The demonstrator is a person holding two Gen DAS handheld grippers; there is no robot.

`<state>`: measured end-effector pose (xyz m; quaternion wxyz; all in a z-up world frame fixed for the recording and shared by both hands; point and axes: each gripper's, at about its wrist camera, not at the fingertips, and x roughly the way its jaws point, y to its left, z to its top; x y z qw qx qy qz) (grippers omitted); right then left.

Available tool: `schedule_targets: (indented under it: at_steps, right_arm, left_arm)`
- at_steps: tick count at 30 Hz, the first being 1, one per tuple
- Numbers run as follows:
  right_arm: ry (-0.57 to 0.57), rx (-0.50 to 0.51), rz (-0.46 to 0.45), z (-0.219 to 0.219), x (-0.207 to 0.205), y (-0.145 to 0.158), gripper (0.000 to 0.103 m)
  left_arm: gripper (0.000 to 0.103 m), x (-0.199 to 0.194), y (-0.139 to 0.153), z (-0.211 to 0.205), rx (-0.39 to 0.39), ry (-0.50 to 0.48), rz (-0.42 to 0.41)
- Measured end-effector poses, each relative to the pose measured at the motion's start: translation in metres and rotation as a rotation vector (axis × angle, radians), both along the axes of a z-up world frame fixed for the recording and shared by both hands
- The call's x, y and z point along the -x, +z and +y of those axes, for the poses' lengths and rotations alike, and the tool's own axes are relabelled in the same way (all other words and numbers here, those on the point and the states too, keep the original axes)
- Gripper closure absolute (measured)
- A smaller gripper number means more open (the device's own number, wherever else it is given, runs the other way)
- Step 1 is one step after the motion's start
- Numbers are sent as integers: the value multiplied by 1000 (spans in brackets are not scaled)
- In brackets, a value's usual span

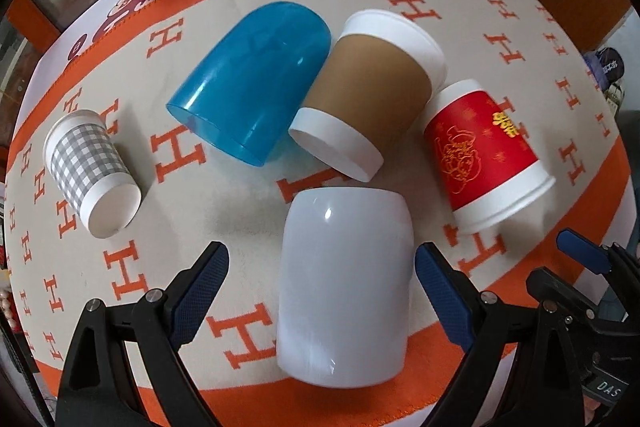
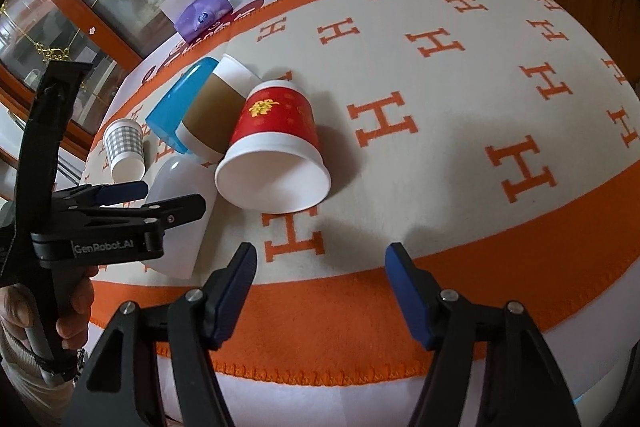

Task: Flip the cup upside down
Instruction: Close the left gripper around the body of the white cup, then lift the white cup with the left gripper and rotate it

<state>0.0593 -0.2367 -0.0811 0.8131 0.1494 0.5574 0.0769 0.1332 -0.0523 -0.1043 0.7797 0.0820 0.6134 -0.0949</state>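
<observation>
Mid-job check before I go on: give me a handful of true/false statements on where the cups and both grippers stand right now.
1. The white mug lies on its side between the open fingers of the left gripper. True.
2. The right gripper is shut on the red paper cup. False: it is open and holds nothing; the cup lies ahead of it.
3. The blue plastic cup stands upright. False: it lies on its side.
4. The brown-sleeved paper cup lies between the blue and red cups. True.
5. The grey checked paper cup lies apart from the other cups. True.
</observation>
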Motion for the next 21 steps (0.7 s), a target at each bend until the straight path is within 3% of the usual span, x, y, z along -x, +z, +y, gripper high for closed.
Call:
schedule_targets:
  at_steps: [3, 7, 9, 10, 15, 21]
  right_arm:
    - [-1, -6, 13, -1, -1, -5, 36]
    - [-1, -14, 29, -1, -1, -9, 41]
    - [2, -13, 29, 0, 0, -10, 41]
    - [4, -12, 30, 0, 1, -10, 41]
    - [14, -14, 40, 4, 3, -11, 41]
    - [37, -10, 10, 14, 9, 2, 42]
  left_arm:
    - [10, -2, -7, -2, -7, 0, 14]
    - [18, -4, -15, -2, -5, 12, 32]
    - [27, -5, -19, 0, 5, 25, 39]
    - [37, -5, -22, 0, 14, 32, 47]
    - [38, 2, -19, 2, 19, 52, 29]
    - [38, 25, 4, 16, 45, 98, -20]
